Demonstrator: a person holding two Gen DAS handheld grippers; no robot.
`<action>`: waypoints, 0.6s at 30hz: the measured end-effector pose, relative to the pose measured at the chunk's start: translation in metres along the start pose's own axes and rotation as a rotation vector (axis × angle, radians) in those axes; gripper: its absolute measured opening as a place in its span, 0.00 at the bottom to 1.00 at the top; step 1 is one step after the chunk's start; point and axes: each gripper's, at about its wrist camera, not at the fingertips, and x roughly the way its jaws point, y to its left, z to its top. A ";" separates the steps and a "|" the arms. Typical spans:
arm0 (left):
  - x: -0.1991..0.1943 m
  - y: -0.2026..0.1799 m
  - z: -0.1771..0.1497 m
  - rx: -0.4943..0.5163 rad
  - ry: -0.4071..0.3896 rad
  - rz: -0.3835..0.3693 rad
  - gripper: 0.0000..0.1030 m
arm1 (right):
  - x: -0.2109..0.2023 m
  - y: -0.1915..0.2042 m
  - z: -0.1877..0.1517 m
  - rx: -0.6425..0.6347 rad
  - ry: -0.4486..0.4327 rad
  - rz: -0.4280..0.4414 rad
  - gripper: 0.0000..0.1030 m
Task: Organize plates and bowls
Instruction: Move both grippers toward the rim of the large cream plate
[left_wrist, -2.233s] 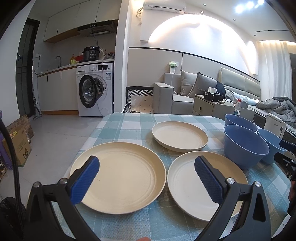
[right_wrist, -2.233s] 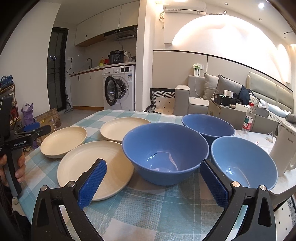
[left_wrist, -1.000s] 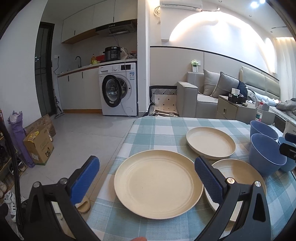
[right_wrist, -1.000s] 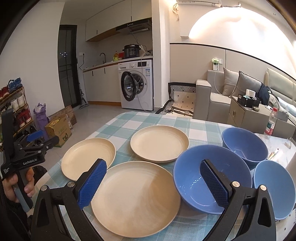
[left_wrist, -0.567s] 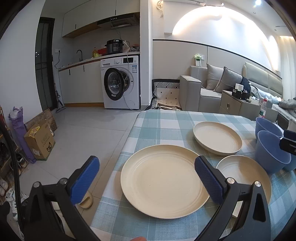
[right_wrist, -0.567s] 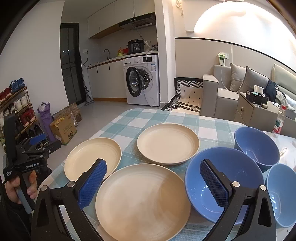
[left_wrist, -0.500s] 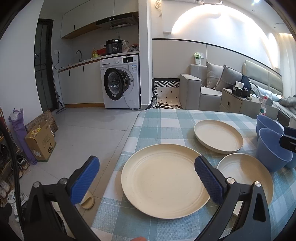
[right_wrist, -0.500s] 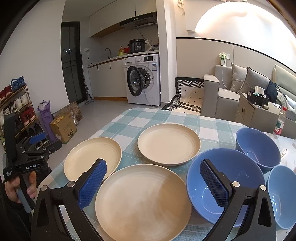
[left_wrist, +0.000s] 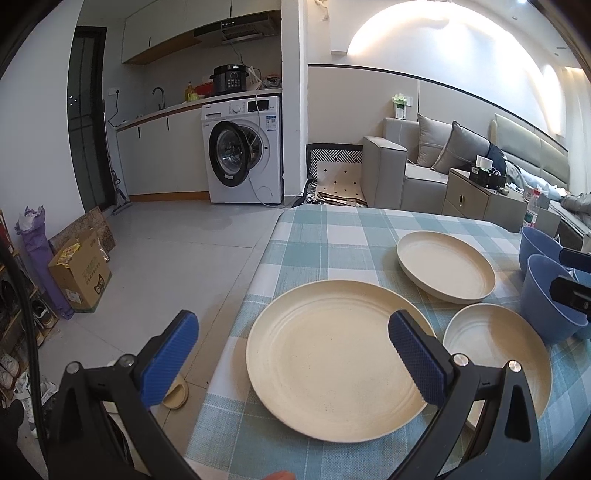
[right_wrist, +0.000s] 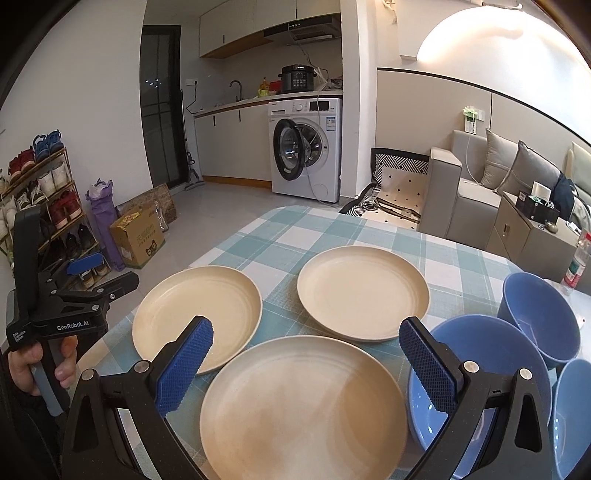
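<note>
Nothing gathered yet — three cream plates (right_wrist: 306, 402) and three blue bowls (right_wrist: 480, 373) lie separate on the counter (left_wrist: 332, 232). Left gripper (left_wrist: 291, 358) and right gripper (right_wrist: 306, 362) hover, fingers wide, empty. Next — likely close on a plate rim.

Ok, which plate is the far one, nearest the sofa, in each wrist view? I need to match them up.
Left wrist: the far plate sits right of centre, beyond the big plate under the tongs.
Right wrist: the far plate sits at centre, just left of the blue bowls.
Shared landmark: the washing machine, behind the table in both.
</note>
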 end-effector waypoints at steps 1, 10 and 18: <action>0.001 0.001 0.001 -0.001 -0.002 0.000 1.00 | 0.002 0.002 0.002 -0.002 0.001 0.004 1.00; 0.013 0.005 0.006 0.021 0.028 0.007 1.00 | 0.019 0.013 0.016 -0.019 0.023 0.019 1.00; 0.019 0.019 0.002 -0.016 0.044 0.004 1.00 | 0.040 0.022 0.020 -0.015 0.063 0.049 1.00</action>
